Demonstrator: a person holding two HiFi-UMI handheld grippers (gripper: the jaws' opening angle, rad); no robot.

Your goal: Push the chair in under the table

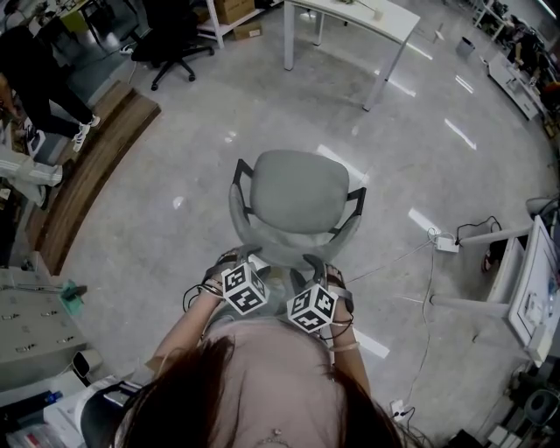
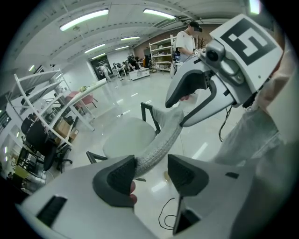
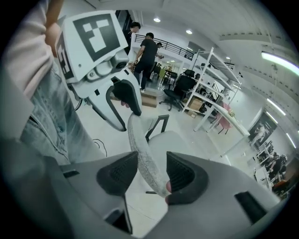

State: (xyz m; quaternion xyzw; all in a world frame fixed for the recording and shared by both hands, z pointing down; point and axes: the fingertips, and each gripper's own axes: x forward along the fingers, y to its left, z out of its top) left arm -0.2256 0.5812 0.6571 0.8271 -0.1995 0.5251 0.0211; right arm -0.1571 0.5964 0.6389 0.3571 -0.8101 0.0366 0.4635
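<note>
One grey chair (image 1: 293,192) stands mid-frame; one white desk (image 1: 385,19) sits at top. Two tools, left tool (image 2: 150,173) and right tool (image 3: 152,173), straddle the backrest rim (image 2: 161,142), jaws spread, not clamping.

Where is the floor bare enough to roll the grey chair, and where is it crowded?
Bare floor stretches between the grey chair and the white table. Crowded: power strip and cables right of the chair, wooden platform left.

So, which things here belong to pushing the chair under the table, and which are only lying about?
For the job: grey chair, white table, left gripper, right gripper (jaws open, backrest between).
Lying about: black office chair, power strip, cardboard box.
</note>
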